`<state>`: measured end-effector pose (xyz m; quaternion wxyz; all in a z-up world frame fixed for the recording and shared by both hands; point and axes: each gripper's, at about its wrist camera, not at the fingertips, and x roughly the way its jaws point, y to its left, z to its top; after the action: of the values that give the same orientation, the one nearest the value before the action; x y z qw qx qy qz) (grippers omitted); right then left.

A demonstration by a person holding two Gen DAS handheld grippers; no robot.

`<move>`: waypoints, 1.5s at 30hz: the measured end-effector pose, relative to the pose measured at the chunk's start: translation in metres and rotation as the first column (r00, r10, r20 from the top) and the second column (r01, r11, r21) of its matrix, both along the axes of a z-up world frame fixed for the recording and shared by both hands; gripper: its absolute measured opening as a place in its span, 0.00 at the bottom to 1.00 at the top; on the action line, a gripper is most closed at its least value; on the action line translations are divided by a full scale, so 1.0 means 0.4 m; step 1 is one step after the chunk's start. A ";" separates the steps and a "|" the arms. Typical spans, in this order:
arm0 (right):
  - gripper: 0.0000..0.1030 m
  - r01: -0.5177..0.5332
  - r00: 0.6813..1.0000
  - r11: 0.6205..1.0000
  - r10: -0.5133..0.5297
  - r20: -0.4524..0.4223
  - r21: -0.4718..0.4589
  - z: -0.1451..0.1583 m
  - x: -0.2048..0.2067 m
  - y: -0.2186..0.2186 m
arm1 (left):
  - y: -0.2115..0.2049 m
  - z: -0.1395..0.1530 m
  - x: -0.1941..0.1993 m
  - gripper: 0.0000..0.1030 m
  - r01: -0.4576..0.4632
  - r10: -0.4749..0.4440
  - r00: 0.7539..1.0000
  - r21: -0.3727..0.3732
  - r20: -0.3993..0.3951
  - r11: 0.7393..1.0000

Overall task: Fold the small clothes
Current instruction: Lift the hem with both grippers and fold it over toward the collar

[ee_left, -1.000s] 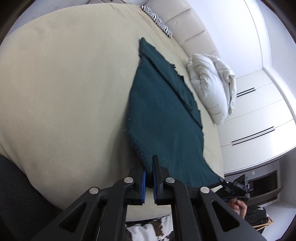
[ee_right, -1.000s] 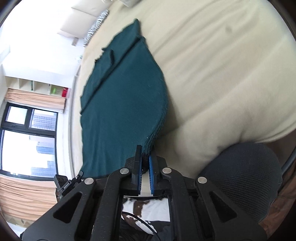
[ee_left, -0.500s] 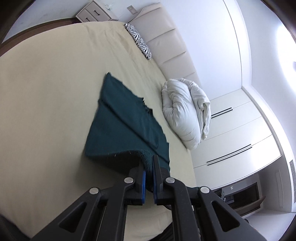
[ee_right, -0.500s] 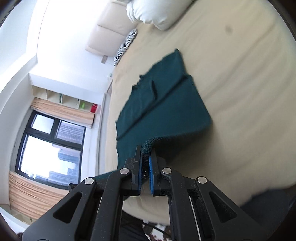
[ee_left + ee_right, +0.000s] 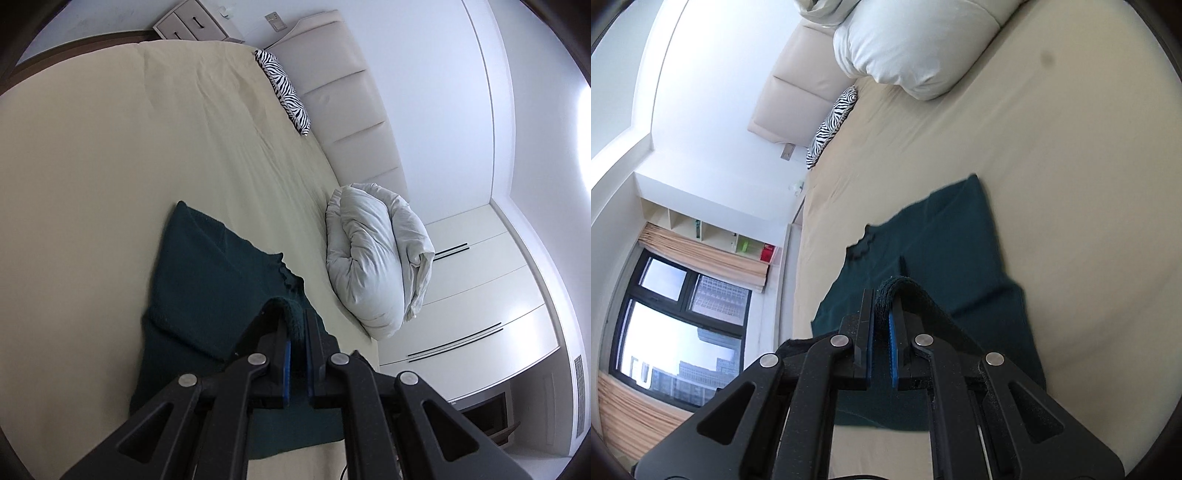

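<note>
Teal knit garment [image 5: 207, 280] lies on the cream bedsheet [image 5: 110, 166] directly ahead of and beneath both grippers, its near hem lifted off the bed and its far end flat. The left gripper [image 5: 297, 328] is clamped on one corner of that hem, a roll of knit pinched between its blue-padded fingers [image 5: 285, 363]; the right gripper [image 5: 882, 306] is likewise closed on the other corner, fabric bunched over its fingertips. Beyond and to the right of the left gripper sits a rumpled white duvet [image 5: 376, 258], with a zebra-print pillow [image 5: 288, 88] farther off by the headboard.

The step in hand looks like a half-fold, carrying the near hem over the body of the cloth toward the far edge. Done well, both corners would travel level and at equal pace, with the hem kept lightly taut between the grippers so that the crease runs straight, and be set down square on the far edge before either grip is let go.

A second ago the cloth stretched long and flat away from both grippers, which held the hem low at the bed's near edge. Half a second ago the hem was already raised. Now both grippers have advanced over the bed, and the visible cloth ahead has shortened as the fold doubles under.
</note>
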<state>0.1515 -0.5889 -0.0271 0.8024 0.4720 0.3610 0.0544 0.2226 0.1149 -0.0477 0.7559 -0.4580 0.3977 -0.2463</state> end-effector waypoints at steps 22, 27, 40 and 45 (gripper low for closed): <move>0.11 0.109 0.977 0.989 -0.125 -0.172 -0.100 -0.262 0.463 -0.069 | -0.075 -0.202 0.367 0.36 -0.032 0.052 0.988 0.135 -0.148 0.990; 0.56 0.143 0.978 0.981 -0.160 -0.132 -0.129 -0.273 0.461 -0.067 | -0.034 -0.183 0.330 0.58 -0.071 0.082 0.990 0.095 -0.115 0.993; 0.57 -0.033 0.997 0.929 0.005 -0.078 -0.368 -0.201 0.216 0.054 | -0.060 -0.144 0.032 0.58 -0.008 0.006 1.000 0.298 0.008 0.955; 0.55 -0.087 0.996 0.893 0.066 -0.064 -0.441 -0.189 0.078 0.108 | -0.075 -0.155 -0.041 0.58 0.013 -0.028 0.999 0.396 0.032 0.918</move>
<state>0.1827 -0.5458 -0.1028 0.8773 0.2634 0.4010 -0.0089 0.2062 0.0848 -0.1097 0.8373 -0.2872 0.4301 -0.1774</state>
